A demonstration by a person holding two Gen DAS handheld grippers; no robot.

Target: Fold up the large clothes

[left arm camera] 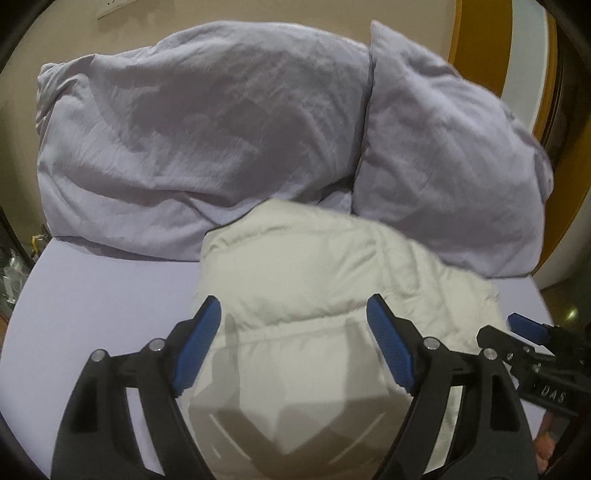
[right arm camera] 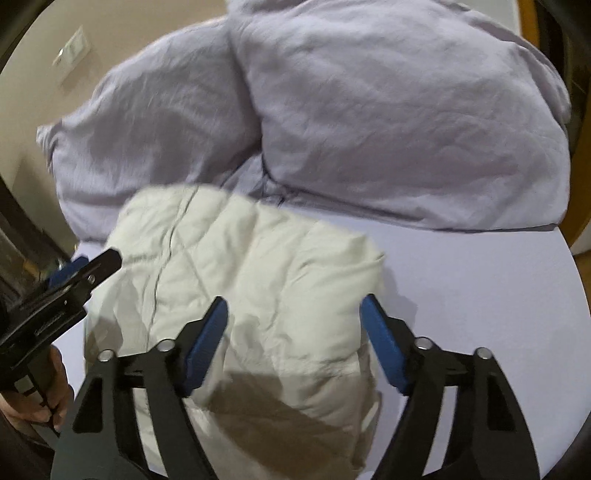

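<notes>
Soft purple bedding covers the bed point(left arm camera: 92, 295) I work on, and two big purple pillows point(left arm camera: 207, 140) lean on the tan wall point(left arm camera: 55, 33) at the far end.

From my left tool's camera, my left gripper point(left arm camera: 293, 332) has its blue pads wide apart, holding nothing. A puffy white jacket point(left arm camera: 314, 280) lies folded in a thick bundle under it. The bundle's long way runs from me toward the pillows, and its far end touches them. My right gripper point(left arm camera: 524, 326) peeks in at the right edge, beside the jacket. I cannot tell from here how its pads stand.

From my right tool's camera, my right gripper point(right arm camera: 295, 328) is wide apart too, empty, hanging over the near part of the jacket point(right arm camera: 258, 266). The jacket points away from me and leans a bit left. My left gripper point(right arm camera: 85, 267) sits at its left side.
</notes>
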